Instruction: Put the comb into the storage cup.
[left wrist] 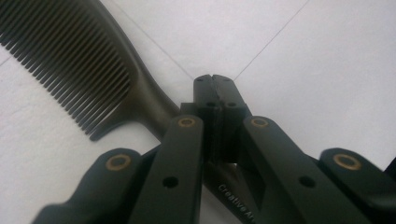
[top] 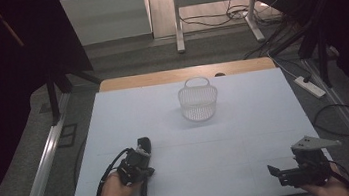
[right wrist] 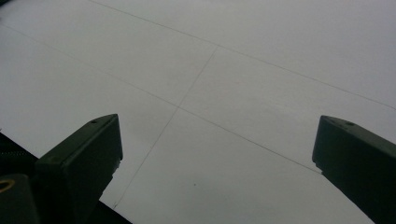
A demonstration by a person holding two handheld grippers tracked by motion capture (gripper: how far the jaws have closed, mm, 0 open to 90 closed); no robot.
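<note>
Left gripper view puts my own two jaws right in front of me, pressed together with only a thin seam between them, and the handle of a dark comb [left wrist: 140, 100] passes under and between them. I judge that my left gripper [left wrist: 215, 86] is clamped on that handle, close to where it widens into the toothed part, so the teeth stick out free to the upper left of the view and nothing presses on them. A grip there should keep the long comb from swinging much. Printed lettering shows on the handle below the jaws.

From the high view, my left gripper [top: 141, 155] sits low over the near-left part of the white worktop [top: 247, 134], my hand behind it, and the comb [top: 144, 190] runs back toward my side beside my wrist. My right gripper [top: 274, 171] rests at the near-right edge, and the right gripper view shows its jaws spread wide with bare worktop between them, holding nothing; I take it as parked out of the way while the left does the work.

Farther off, near the middle of the far half, stands a white mesh basket [top: 199, 106] with its handle up. It is well apart from the comb and looks like the likely place for it
</note>
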